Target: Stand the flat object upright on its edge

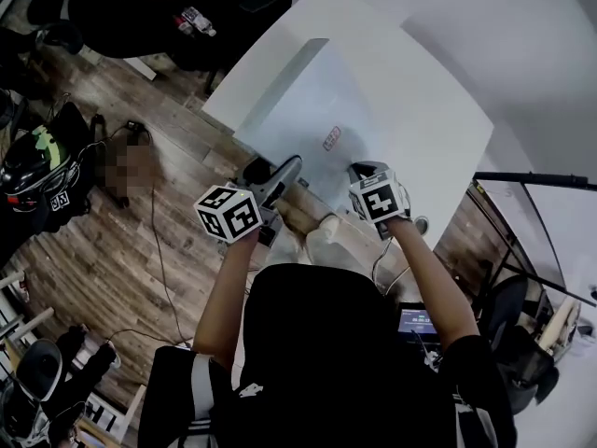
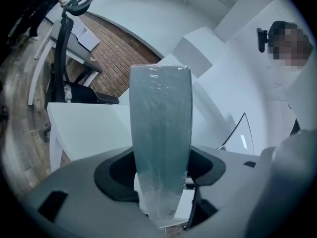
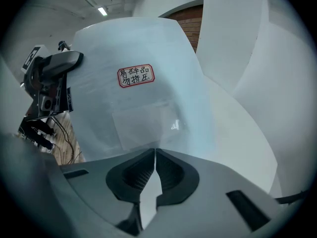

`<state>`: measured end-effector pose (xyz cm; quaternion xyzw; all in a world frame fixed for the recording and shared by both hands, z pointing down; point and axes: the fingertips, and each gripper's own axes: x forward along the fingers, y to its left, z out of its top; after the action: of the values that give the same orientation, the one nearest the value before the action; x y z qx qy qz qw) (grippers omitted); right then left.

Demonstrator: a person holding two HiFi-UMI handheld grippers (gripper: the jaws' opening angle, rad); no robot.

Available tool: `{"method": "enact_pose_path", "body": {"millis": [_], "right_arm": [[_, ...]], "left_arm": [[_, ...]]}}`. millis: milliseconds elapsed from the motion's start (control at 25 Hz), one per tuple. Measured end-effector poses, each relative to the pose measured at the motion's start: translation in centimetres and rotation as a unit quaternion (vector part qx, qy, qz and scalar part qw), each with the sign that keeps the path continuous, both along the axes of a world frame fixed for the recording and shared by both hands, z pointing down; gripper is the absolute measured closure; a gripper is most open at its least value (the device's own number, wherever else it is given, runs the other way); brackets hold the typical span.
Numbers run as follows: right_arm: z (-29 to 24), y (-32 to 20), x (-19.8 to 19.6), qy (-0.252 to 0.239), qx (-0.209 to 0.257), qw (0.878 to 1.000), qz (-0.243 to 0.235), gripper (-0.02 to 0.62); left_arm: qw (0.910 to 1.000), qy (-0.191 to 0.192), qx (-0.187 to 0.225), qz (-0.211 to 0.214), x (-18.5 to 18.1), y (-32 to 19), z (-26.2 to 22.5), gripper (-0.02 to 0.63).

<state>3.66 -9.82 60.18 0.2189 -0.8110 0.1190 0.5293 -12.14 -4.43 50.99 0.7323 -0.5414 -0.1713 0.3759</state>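
Around you, the white table (image 1: 438, 129) fills the head view from twelve to two o'clock. A wooden floor (image 1: 140, 250) with a loose cable (image 1: 159, 250) lies at nine o'clock. A black pole (image 1: 532, 179) crosses at three o'clock, just past your right hand. A black office chair (image 2: 62, 58) stands at ten o'clock in the left gripper view. Nothing lies on the table between you and the panel.

The plastic-wrapped panel (image 1: 317, 101) reaches away from you over the table toward twelve o'clock. Its red-bordered label (image 1: 332, 138) faces up near the edge closest to you.

Your left gripper (image 1: 280, 180) has that near edge at its left corner. In its own view the panel runs straight up from between the jaws to twelve o'clock, and the jaws are closed onto it.

Your right gripper (image 1: 366, 171) takes the near edge at the right corner. Its jaws are almost together, pinching a thin white sliver of the panel, and the label sits ahead at eleven o'clock.
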Motion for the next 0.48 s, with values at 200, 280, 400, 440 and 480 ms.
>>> {"method": "enact_pose_path", "body": {"millis": [200,280,400,440,480], "right_arm": [[-0.1,-0.1,-0.6,-0.009,0.011,1.0,0.013,0.549],[-0.1,-0.3,-1.0,-0.014,0.016,1.0,0.022,0.549],[-0.4,-0.9,-1.5,-0.024,0.022,0.999,0.04,0.549],[-0.6,-1.2,-1.6,-0.027,0.024,0.998,0.047,0.548],[-0.8,-1.5,-1.5,-0.029,0.024,0.998,0.056,0.549]], "left_arm": [[0.9994,-0.021,-0.003,0.026,-0.1,0.3,-0.5,0.314],[0.9988,-0.034,0.0,0.035,-0.2,0.4,-0.9,0.314],[0.9971,-0.056,0.008,0.05,0.0,0.5,-1.8,0.314],[0.9964,-0.063,0.01,0.056,0.1,0.5,-2.0,0.314],[0.9957,-0.068,0.011,0.061,0.3,0.5,-2.3,0.314]]}}
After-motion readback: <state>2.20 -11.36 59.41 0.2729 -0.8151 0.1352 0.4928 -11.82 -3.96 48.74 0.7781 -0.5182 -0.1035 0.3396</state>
